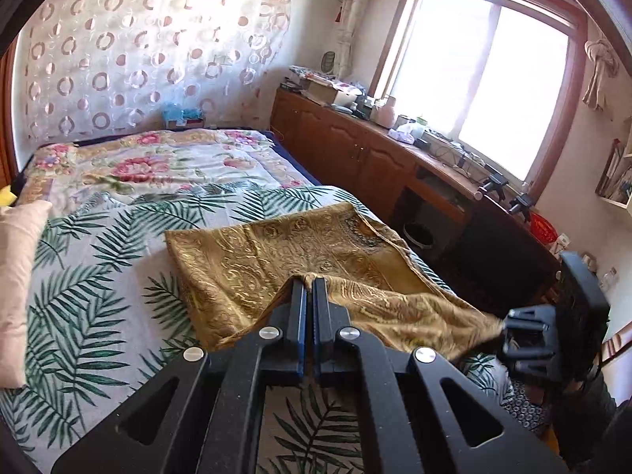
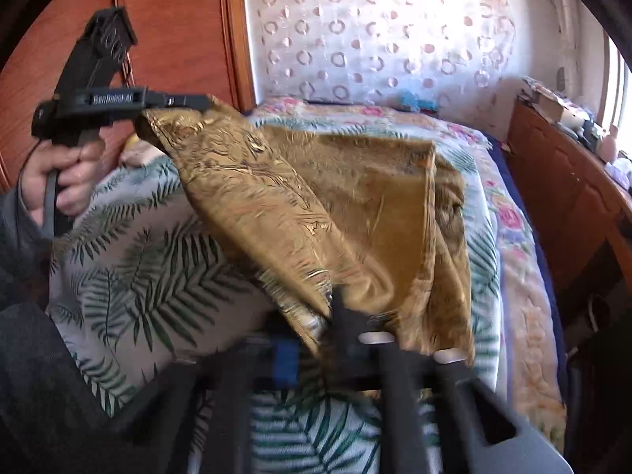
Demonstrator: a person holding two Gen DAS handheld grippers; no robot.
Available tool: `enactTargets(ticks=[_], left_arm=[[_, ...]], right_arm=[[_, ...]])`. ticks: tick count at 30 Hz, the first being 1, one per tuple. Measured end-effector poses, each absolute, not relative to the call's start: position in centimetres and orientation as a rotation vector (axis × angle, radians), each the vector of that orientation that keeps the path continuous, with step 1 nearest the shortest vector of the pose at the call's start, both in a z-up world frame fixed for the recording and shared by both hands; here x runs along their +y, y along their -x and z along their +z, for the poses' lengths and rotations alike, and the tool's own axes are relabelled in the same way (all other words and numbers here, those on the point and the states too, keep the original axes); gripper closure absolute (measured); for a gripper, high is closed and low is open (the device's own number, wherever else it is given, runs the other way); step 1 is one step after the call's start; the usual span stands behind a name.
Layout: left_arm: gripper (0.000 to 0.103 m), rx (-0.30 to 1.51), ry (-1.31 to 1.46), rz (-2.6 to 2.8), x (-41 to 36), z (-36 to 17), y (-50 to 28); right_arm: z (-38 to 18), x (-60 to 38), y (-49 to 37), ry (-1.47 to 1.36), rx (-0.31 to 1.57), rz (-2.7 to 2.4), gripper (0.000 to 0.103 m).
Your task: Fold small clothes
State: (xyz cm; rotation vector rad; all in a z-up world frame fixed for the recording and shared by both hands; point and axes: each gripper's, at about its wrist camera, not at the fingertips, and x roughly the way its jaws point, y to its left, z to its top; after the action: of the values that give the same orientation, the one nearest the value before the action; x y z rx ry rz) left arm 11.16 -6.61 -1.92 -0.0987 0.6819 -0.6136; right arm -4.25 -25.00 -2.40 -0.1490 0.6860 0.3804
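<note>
Closest to me, my left gripper [image 1: 309, 282] is pinched tight on a near corner of the gold cloth [image 1: 284, 252], fabric bunched right between the fingertips. My right gripper [image 2: 335, 300] is a blur in its own view, so take this loosely, but it looks clamped down on the other near corner, and the left camera shows the cloth pulled taut out to it.

The cloth itself lies partly on the palm-leaf bedspread [image 1: 87, 276], near edge lifted between both grippers, far edge flat on the bed.

To do this fold well, I'd keep both corners level and the near edge stretched, then carry it over to meet the far edge squarely so no crease runs diagonal.

Room-wise: plenty of open bedspread beyond the cloth and out to the left. The right edge of the bed drops off just beside the cloth, with the wooden cabinet [image 1: 355, 146] past the gap, so I'd avoid drifting that way. Pillow [image 1: 15, 284] sits well off to the left.
</note>
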Motion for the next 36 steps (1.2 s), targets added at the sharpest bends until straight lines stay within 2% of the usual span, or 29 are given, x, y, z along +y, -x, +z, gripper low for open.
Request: enactTargets(ticks=[5, 8, 12, 13, 24, 26, 27, 28, 31, 33, 36], left_arm=[[0.099, 0.682, 0.112, -0.576, -5.3, -1.9, -11.9], [0.09, 0.702, 0.149, -0.563, -4.2, -2.2, -13.1], [0.067, 0.704, 0.168, -0.536, -2.6, -2.7, -14.0], [0.065, 0.698, 0.169, -0.524, -2.0, -2.8, -14.2], [0.064, 0.75, 0.127, -0.482, 0.2, -4.0, -17.6], [0.044, 0.771, 0.124, -0.481, 0.2, -4.6, -18.5], [0.021, 0.776, 0.122, -0.484, 0.1, -4.7, -18.8], [0.018, 0.776, 0.116, -0.488, 0.0, -4.9, -19.0], [0.018, 0.793, 0.095, -0.491, -0.5, -5.4, -19.9], [0.018, 0.801, 0.088, -0.499, -0.9, -5.5, -20.2], [0.018, 0.817, 0.075, -0.5, -1.5, -5.9, -21.2]], right_arm=[[0.8, -25.5, 0.4, 0.099, 0.601, 0.359, 0.095], [2.5, -25.0, -3.2, 0.114, 0.573, 0.352, 0.096], [3.6, -23.2, -7.0, 0.169, 0.56, 0.354, 0.095], [3.7, -22.7, -8.0, 0.187, 0.562, 0.357, 0.095], [1.2, -19.3, -17.0, 0.274, 0.653, 0.378, 0.095], [0.9, -19.6, -18.1, 0.258, 0.676, 0.373, 0.095], [1.0, -19.7, -18.6, 0.247, 0.685, 0.375, 0.091], [1.2, -19.7, -18.9, 0.238, 0.691, 0.365, 0.083], [2.2, -20.3, -19.1, 0.197, 0.674, 0.345, 0.06], [3.5, -21.0, -18.5, 0.169, 0.643, 0.336, 0.049], [4.7, -21.9, -17.0, 0.177, 0.605, 0.302, 0.046]])
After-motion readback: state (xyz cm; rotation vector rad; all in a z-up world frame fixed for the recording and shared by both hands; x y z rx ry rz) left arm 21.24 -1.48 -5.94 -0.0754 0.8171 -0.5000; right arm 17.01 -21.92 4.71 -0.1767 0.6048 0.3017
